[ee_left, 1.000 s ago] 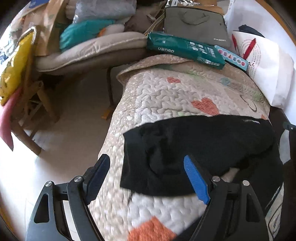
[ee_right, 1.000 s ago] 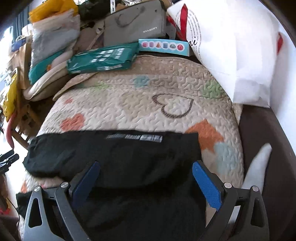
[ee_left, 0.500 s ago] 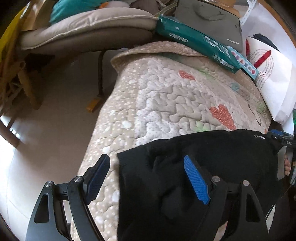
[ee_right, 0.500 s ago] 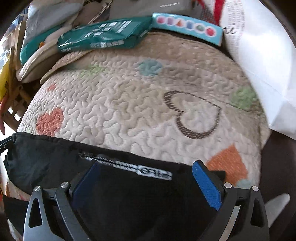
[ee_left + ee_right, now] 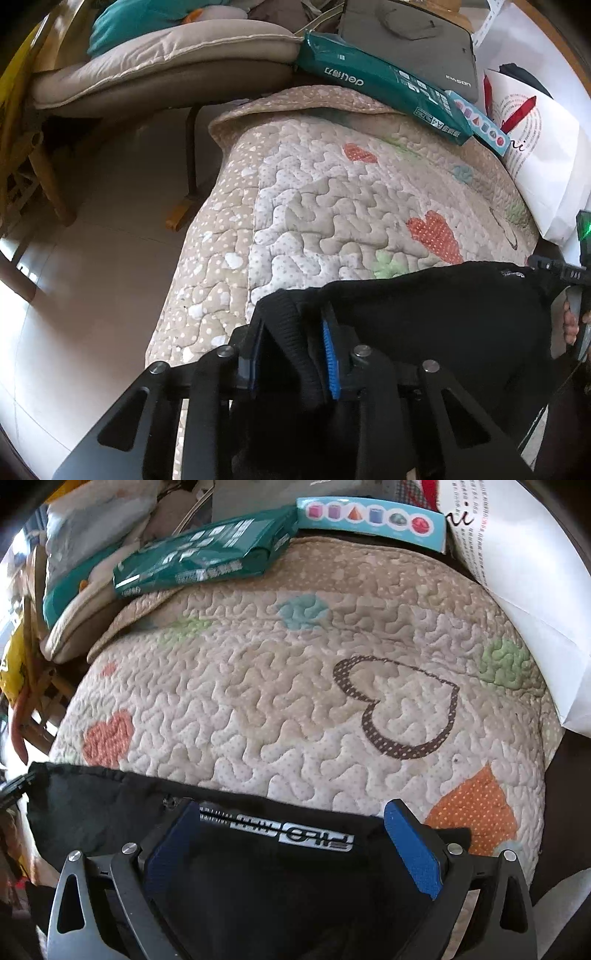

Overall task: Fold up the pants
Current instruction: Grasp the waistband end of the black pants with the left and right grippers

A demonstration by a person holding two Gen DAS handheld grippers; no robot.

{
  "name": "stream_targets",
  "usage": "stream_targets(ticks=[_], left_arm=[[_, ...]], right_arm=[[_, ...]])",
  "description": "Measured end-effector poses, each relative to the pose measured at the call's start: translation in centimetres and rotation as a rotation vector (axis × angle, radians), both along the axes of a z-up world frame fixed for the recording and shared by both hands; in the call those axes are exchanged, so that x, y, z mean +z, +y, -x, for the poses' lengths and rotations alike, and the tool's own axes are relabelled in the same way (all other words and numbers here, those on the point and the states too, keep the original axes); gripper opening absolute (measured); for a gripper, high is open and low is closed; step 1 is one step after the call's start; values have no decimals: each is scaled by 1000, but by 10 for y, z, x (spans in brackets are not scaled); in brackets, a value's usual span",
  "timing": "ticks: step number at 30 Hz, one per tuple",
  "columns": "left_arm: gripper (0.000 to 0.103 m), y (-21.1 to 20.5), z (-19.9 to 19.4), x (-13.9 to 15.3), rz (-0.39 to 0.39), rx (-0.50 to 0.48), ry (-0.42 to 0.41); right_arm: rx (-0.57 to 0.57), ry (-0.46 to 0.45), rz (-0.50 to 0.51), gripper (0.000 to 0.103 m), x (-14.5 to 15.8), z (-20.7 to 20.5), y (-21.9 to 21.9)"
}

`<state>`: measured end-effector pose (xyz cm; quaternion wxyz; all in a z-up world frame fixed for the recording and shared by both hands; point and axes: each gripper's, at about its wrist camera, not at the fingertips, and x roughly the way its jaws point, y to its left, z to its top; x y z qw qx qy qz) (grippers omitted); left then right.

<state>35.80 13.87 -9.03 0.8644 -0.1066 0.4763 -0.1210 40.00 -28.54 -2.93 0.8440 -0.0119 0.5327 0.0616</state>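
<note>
Black pants [image 5: 436, 317] lie across the near part of a quilted bedspread [image 5: 332, 206]. In the left wrist view my left gripper [image 5: 291, 354] is shut on the pants' ribbed left edge, blue pads pinching the fabric. In the right wrist view the pants [image 5: 258, 878] show a white logo strip on their far edge. My right gripper [image 5: 295, 842] is open, its blue pads on either side of that edge over the black cloth. The right gripper also shows at the right edge of the left wrist view [image 5: 565, 277].
A green paper pack [image 5: 199, 557], a light-blue box [image 5: 369, 520] and a grey bag [image 5: 410, 40] lie at the quilt's far end. A white pillow [image 5: 524, 590] is at the right. A cushioned chair [image 5: 159, 70] and floor [image 5: 92, 277] are left of the bed.
My left gripper has closed on the pants' left edge after moving down to it. My right gripper has moved forward to the logo edge and stays open.
</note>
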Motion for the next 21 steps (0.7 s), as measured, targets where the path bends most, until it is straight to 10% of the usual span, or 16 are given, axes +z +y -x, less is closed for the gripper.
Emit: stream_targets(ticks=[14,17,19,21], left_arm=[[23,-15,9,26,-114,-2,-99],[23,-15,9,26,-117,-1,-101],[23,-16,11,27,-127,2,-105],[22,-16,13,29,-121,9,-111]], right_arm=[[214,94,67,90,-41,-9,37],[226,83,51,64,-39,-4,40],[208,86,42,8,-34,-5,37],[186,100,1,8,-28,-4,30]])
